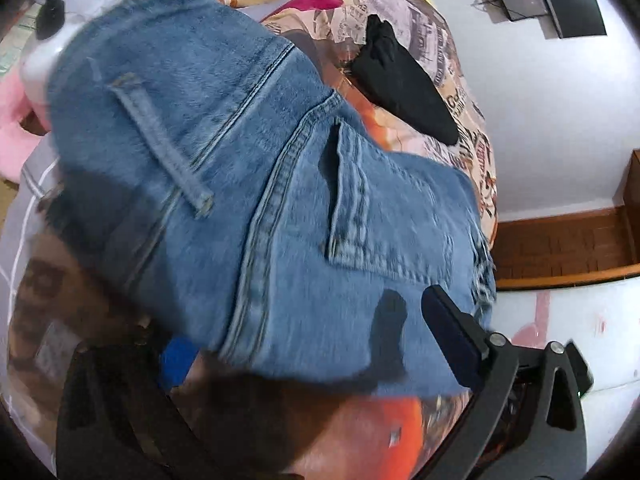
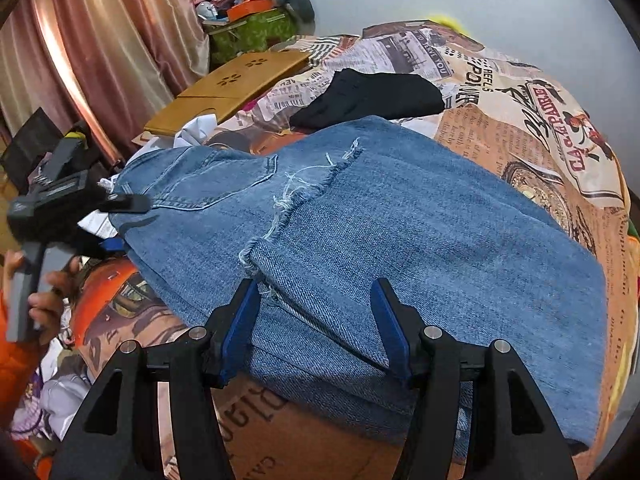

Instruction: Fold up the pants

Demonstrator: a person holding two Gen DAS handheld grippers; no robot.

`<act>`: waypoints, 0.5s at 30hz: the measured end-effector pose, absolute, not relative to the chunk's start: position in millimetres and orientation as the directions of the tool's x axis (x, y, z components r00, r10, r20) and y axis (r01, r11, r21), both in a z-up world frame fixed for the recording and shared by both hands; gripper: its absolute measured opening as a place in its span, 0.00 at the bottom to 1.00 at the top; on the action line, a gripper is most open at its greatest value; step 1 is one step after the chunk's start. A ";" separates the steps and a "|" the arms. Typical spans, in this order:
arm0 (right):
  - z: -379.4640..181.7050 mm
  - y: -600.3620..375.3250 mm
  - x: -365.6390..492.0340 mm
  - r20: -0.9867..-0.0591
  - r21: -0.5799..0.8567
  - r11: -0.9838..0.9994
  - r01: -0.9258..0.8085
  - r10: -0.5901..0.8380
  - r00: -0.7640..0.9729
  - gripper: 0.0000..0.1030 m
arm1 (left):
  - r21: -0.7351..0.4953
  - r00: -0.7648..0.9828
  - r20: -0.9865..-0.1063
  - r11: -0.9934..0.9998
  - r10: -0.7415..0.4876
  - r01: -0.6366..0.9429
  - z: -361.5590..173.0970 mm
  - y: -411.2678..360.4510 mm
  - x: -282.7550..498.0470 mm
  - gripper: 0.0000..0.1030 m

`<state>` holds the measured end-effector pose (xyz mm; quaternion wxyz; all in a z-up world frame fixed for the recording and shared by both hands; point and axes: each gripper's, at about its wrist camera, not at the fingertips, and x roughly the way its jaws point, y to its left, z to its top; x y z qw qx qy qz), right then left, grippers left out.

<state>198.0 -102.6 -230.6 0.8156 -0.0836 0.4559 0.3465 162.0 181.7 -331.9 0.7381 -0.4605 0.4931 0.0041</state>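
Note:
Blue jeans [image 2: 400, 232] lie folded on a bed with a printed newspaper-pattern cover [image 2: 520, 120]. The frayed hems rest on top near the back pocket. My right gripper [image 2: 316, 320] is open, its blue-padded fingers [image 2: 240, 328] straddling the near edge of the fold, resting on the denim. In the left wrist view the waistband end of the jeans [image 1: 260, 200] fills the frame, blurred. My left gripper [image 1: 312, 344] is open at that end, with the right finger [image 1: 452, 336] over the denim and the left finger partly under the edge. It also shows in the right wrist view [image 2: 120, 202].
A folded black garment [image 2: 368, 96] lies on the bed beyond the jeans. A wooden lap table [image 2: 232, 84], white clothes [image 2: 196, 128] and a curtain [image 2: 100, 40] are at the left. A cluttered pile [image 2: 248, 12] stands by the wall. A wooden shelf [image 1: 560, 248] is beside the bed.

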 end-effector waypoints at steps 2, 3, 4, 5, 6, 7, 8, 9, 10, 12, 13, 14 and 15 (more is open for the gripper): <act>-231.3 -103.9 197.7 -0.797 0.188 0.741 -0.645 0.499 0.341 0.53 | -0.667 0.513 -0.741 0.563 -0.433 -0.489 -334.0 184.5 170.9 0.85; -231.4 -104.6 197.6 -0.794 0.192 0.737 -0.648 0.504 0.339 0.53 | -0.662 0.513 -0.746 0.555 -0.425 -0.503 -334.9 186.6 174.1 0.76; -231.6 -105.1 198.3 -0.793 0.194 0.734 -0.650 0.508 0.337 0.53 | -0.662 0.509 -0.748 0.545 -0.427 -0.515 -338.0 190.1 177.0 0.64; -231.8 -105.6 198.4 -0.791 0.198 0.732 -0.652 0.512 0.335 0.53 | -0.661 0.512 -0.749 0.529 -0.421 -0.533 -340.0 193.2 178.0 0.56; -232.0 -106.2 198.7 -0.789 0.203 0.730 -0.653 0.517 0.333 0.53 | -0.665 0.527 -0.745 0.508 -0.409 -0.547 -340.9 197.5 176.7 0.52; -232.2 -106.8 199.2 -0.787 0.209 0.728 -0.653 0.522 0.330 0.53 | -0.670 0.543 -0.742 0.482 -0.394 -0.565 -341.1 200.8 174.5 0.47; -232.4 -107.5 199.5 -0.785 0.214 0.726 -0.653 0.526 0.327 0.53 | -0.668 0.548 -0.743 0.477 -0.384 -0.572 -340.0 201.7 174.0 0.41; -232.4 -108.4 199.9 -0.784 0.218 0.725 -0.653 0.529 0.325 0.53 | -0.661 0.557 -0.748 0.489 -0.361 -0.570 -334.8 200.4 173.5 0.41; -232.3 -108.9 200.2 -0.782 0.222 0.724 -0.653 0.532 0.324 0.53 | -0.650 0.560 -0.755 0.509 -0.342 -0.565 -330.6 198.2 174.1 0.38; -231.6 -109.8 200.7 -0.781 0.228 0.724 -0.651 0.535 0.321 0.53 | -0.608 0.564 -0.776 0.572 -0.282 -0.551 -315.3 190.7 175.4 0.33; -231.0 -110.2 200.7 -0.782 0.230 0.725 -0.650 0.535 0.320 0.53 | -0.586 0.574 -0.781 0.603 -0.245 -0.541 -304.0 185.9 175.8 0.30; -230.3 -111.1 201.0 -0.782 0.236 0.726 -0.646 0.536 0.317 0.53 | -0.570 0.585 -0.782 0.626 -0.214 -0.532 -292.4 181.7 176.5 0.29; -228.9 -112.2 201.8 -0.783 0.244 0.729 -0.640 0.537 0.314 0.53 | -0.556 0.596 -0.780 0.647 -0.191 -0.521 -282.8 178.3 177.5 0.28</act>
